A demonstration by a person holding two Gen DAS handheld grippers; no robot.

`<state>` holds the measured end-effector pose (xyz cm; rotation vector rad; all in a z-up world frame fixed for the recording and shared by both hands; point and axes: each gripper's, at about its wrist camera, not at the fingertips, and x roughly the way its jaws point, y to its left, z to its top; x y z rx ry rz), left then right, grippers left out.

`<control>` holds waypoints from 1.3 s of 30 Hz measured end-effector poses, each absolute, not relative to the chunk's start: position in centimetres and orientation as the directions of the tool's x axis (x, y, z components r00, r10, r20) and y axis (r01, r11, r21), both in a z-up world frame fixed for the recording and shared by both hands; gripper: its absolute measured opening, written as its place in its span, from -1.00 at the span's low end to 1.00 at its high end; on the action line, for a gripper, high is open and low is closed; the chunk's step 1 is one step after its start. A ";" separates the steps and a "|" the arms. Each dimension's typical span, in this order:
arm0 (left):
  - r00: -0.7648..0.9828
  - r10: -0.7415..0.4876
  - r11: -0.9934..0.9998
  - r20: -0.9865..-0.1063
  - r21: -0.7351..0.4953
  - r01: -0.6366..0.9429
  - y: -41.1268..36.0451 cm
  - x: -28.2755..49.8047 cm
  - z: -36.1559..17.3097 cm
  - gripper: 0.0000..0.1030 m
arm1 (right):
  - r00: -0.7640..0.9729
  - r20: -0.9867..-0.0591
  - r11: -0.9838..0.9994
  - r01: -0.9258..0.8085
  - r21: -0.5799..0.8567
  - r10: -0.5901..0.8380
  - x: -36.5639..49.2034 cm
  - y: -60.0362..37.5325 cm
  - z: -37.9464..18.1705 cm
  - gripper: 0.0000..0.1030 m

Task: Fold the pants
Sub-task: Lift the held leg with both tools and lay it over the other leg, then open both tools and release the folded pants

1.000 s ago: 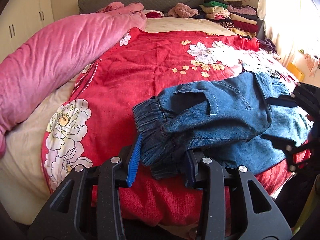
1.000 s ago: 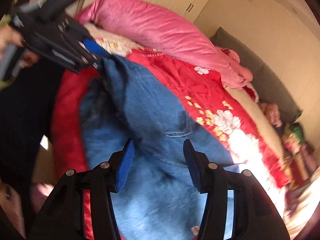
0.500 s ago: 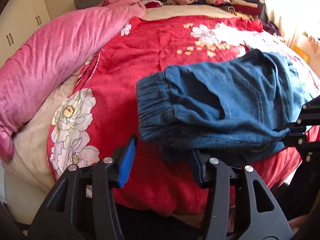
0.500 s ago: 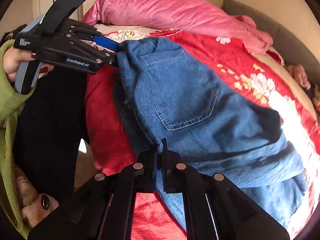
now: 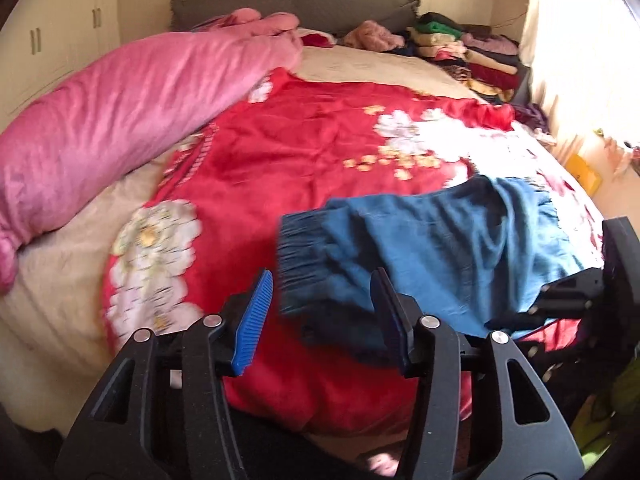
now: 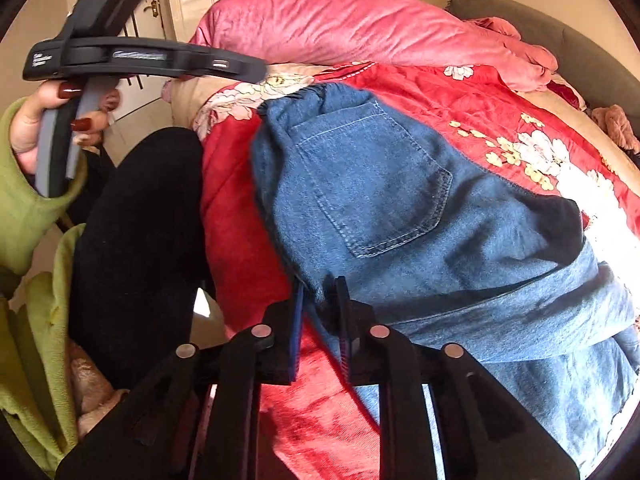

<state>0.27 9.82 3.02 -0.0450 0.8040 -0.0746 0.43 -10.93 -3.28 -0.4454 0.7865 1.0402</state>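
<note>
On the bed's red floral cover (image 5: 304, 152), folded denim pants (image 6: 380, 200) lie crosswise, elastic waistband toward the released left gripper (image 5: 326, 312), its jaws just closing slightly; the right gripper (image 6: 320, 312), jaws just parting, stands released around their edge. A pink quilt (image 5: 132, 108) lies beyond.

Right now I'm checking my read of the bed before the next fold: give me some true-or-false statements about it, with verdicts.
1. The pants are blue denim. True.
2. A back pocket faces up. True.
3. The blanket beneath the pants is green. False: it is red with white flowers.
4. The pink quilt covers the pants. False: it lies apart from them, along the bed's side.
5. Folded clothes are stacked near the headboard. True.
</note>
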 end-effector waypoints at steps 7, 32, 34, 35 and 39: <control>0.619 -0.029 0.990 -0.785 0.061 0.124 4.9 2.5 -1.8 -0.23 | 0.296 -0.681 0.481 -0.872 0.094 0.670 0.2 -13.0 -0.7 -0.25; 0.645 -0.106 0.992 -0.757 -0.038 0.119 5.7 0.7 -0.2 0.05 | 0.441 -0.665 0.689 -0.708 0.155 0.603 3.0 -16.8 -0.2 0.33; 0.648 -0.116 0.991 -0.753 -0.044 0.127 5.3 0.6 0.3 0.15 | 0.464 -0.654 0.709 -0.687 0.160 0.597 3.2 -17.7 0.2 0.33; 0.650 -0.119 0.991 -0.751 -0.045 0.130 5.1 0.5 0.4 0.18 | 0.476 -0.648 0.718 -0.677 0.160 0.594 3.3 -18.1 0.4 0.33; 0.655 -0.127 0.989 -0.745 -0.042 0.144 4.3 0.4 1.2 0.32 | 0.532 -0.621 0.753 -0.641 0.148 0.575 3.4 -19.6 1.6 0.33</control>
